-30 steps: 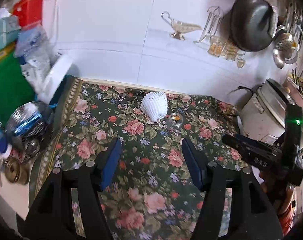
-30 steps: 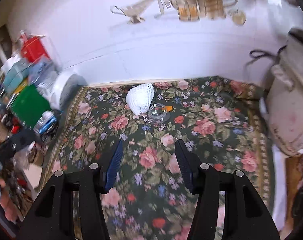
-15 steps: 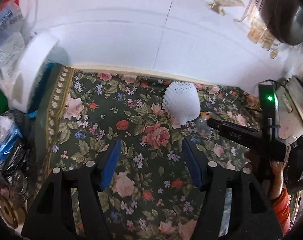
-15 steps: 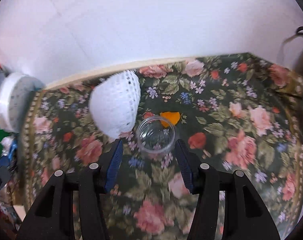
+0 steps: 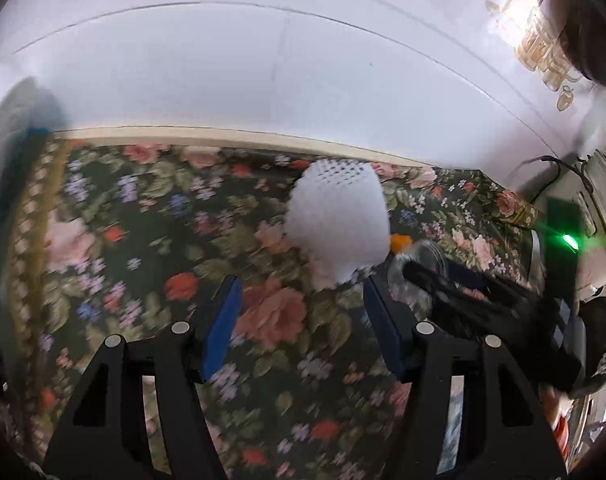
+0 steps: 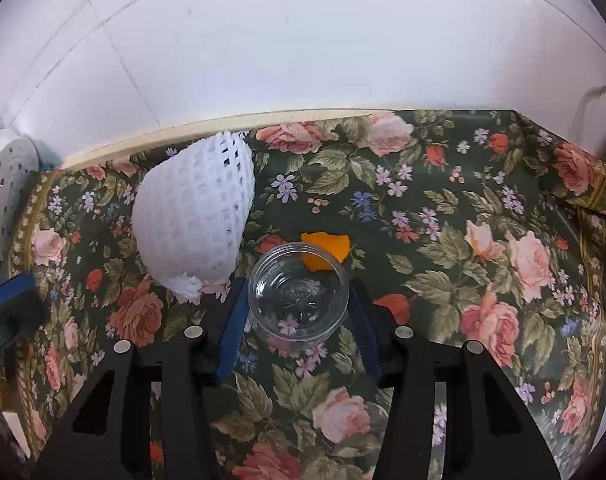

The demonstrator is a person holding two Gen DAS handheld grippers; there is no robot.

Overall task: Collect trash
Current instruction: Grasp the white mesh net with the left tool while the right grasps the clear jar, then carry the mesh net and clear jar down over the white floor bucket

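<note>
On the floral tablecloth [image 6: 483,240] lies a white foam fruit net [image 6: 195,216], close to the wall. A small clear glass jar [image 6: 299,292] stands just right of it, with a scrap of orange peel [image 6: 327,248] behind. My right gripper [image 6: 299,284] straddles the jar; its jaws are closing and the blue pads sit right at the glass sides. My left gripper [image 5: 303,292] is open and empty, just short of the foam net [image 5: 339,220]. The left wrist view is blurred; there the right gripper [image 5: 423,276] and the jar [image 5: 419,268] lie to the right.
A white tiled wall rises right behind the table's back edge. At the left edge leans a white perforated disc [image 6: 7,192]. To the right stands a pale appliance [image 5: 599,208] with a cord. Glass cups [image 5: 543,52] and a dark pan [image 5: 591,20] hang above it.
Both grippers have moved forward and down toward the net and jar. The jar now stands between the right fingers, which have narrowed. The left jaws keep the same width.
</note>
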